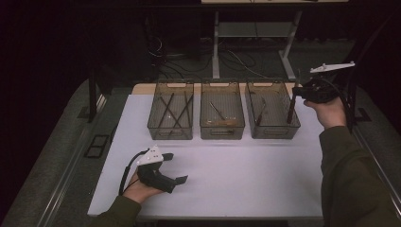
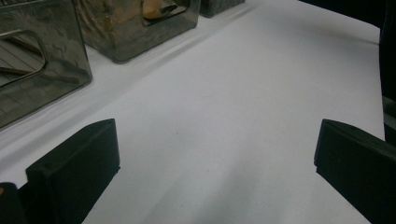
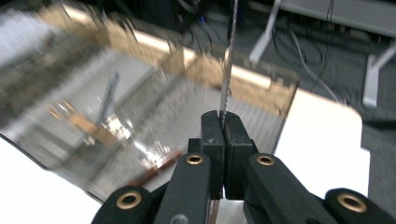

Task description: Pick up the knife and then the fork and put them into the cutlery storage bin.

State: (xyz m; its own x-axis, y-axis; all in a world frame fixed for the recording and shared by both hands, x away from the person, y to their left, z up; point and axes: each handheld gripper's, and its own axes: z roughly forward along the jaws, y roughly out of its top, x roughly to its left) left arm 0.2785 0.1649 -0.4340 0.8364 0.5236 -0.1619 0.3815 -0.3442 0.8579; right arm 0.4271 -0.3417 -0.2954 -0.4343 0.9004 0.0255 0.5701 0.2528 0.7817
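The right gripper point(image 1: 302, 92) is clamped shut on a thin serrated knife point(image 3: 227, 79), pinched by its blade so the handle hangs down over the right bin point(image 1: 272, 128); this hold suits lowering it in handle first. A similar utensil point(image 1: 260, 115) already lies there, suggesting sorting by type. The left gripper point(image 1: 176, 168) rests low over the white table point(image 1: 246, 175), jaws spread wide and empty, apparently idle between pickups.

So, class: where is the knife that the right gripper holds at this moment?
In the high view the knife hangs from the right gripper at the right, over the rightmost bin; the right gripper view shows its serrated blade pinched between the shut fingers.
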